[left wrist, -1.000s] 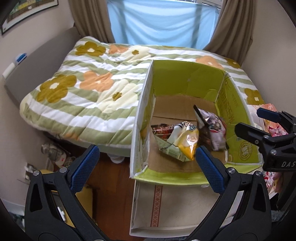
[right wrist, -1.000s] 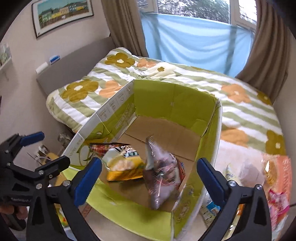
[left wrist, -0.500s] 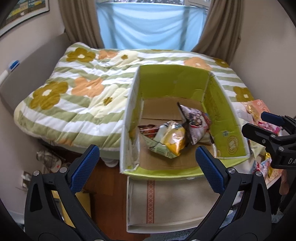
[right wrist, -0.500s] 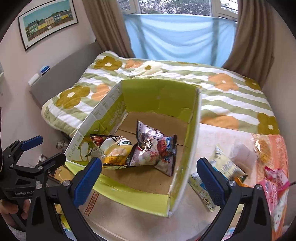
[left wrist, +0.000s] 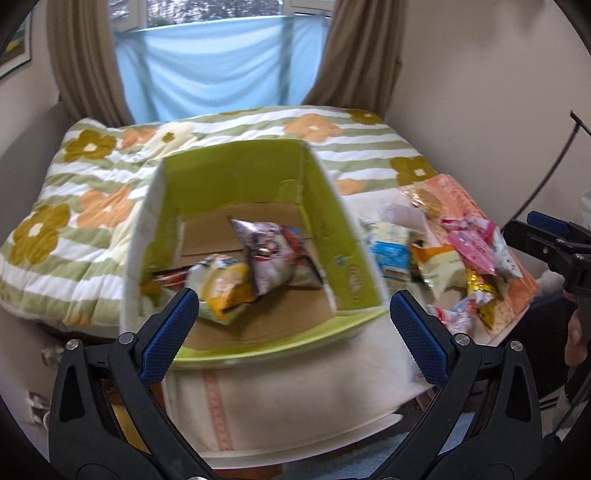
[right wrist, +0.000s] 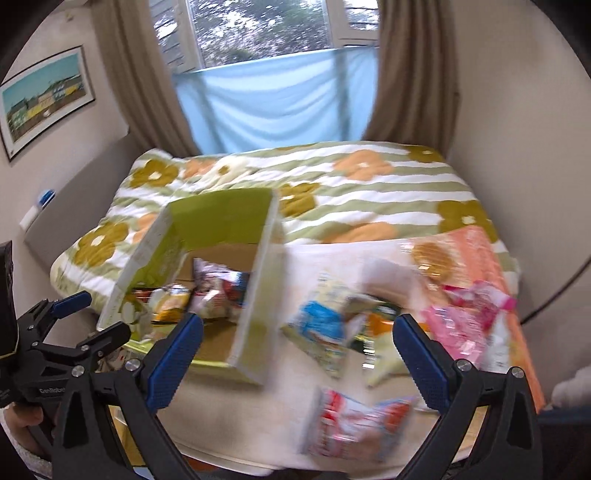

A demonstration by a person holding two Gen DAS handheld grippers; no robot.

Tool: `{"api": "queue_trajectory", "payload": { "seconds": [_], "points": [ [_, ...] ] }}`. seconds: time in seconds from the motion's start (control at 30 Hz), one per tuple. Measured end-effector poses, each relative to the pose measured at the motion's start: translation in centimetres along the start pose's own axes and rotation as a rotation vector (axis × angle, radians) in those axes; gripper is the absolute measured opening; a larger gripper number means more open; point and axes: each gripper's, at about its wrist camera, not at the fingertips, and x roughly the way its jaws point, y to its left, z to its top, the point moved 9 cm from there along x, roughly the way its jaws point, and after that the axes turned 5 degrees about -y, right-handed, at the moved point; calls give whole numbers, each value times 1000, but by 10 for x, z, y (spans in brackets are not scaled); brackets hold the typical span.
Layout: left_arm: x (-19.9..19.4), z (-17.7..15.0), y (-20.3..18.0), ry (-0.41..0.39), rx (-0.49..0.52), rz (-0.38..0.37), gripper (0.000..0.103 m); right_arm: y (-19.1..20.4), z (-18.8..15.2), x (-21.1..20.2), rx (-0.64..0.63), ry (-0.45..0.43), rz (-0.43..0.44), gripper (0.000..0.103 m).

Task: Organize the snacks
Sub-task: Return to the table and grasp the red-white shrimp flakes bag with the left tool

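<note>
A green cardboard box (left wrist: 343,254) stands open on the cream table (left wrist: 295,398). Inside lie a silver-purple snack bag (left wrist: 269,254), a yellow bag (left wrist: 225,288) and a red packet, partly hidden. The box also shows in the right wrist view (right wrist: 255,306). Loose snacks lie right of the box: a blue-white bag (right wrist: 321,321), pink bags (right wrist: 469,314) and a red-white bag (right wrist: 354,424). My left gripper (left wrist: 293,314) is open and empty before the box. My right gripper (right wrist: 297,339) is open and empty above the table, over the loose snacks.
A bed with a flowered green-striped quilt (left wrist: 92,192) lies behind the table. An orange mat (right wrist: 484,258) lies under the snacks at the right. A dark cable (left wrist: 543,177) hangs near the right wall. Curtains and a window (right wrist: 266,33) are at the back.
Both grippers have pulled back and swung right, away from the box. The loose snack pile has come into view. The silver-purple bag lies where it fell in the box.
</note>
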Motion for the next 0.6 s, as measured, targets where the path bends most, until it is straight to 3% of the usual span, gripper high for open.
{"api": "queue_trajectory", "payload": {
  "seconds": [0.33, 0.6],
  "points": [
    [25, -26, -125, 90, -35, -73, 103, -100, -45, -31, -95, 64, 41, 102],
    [46, -66, -188, 184, -91, -51, 103, -144, -93, -28, -184, 144, 148, 102]
  ]
}}
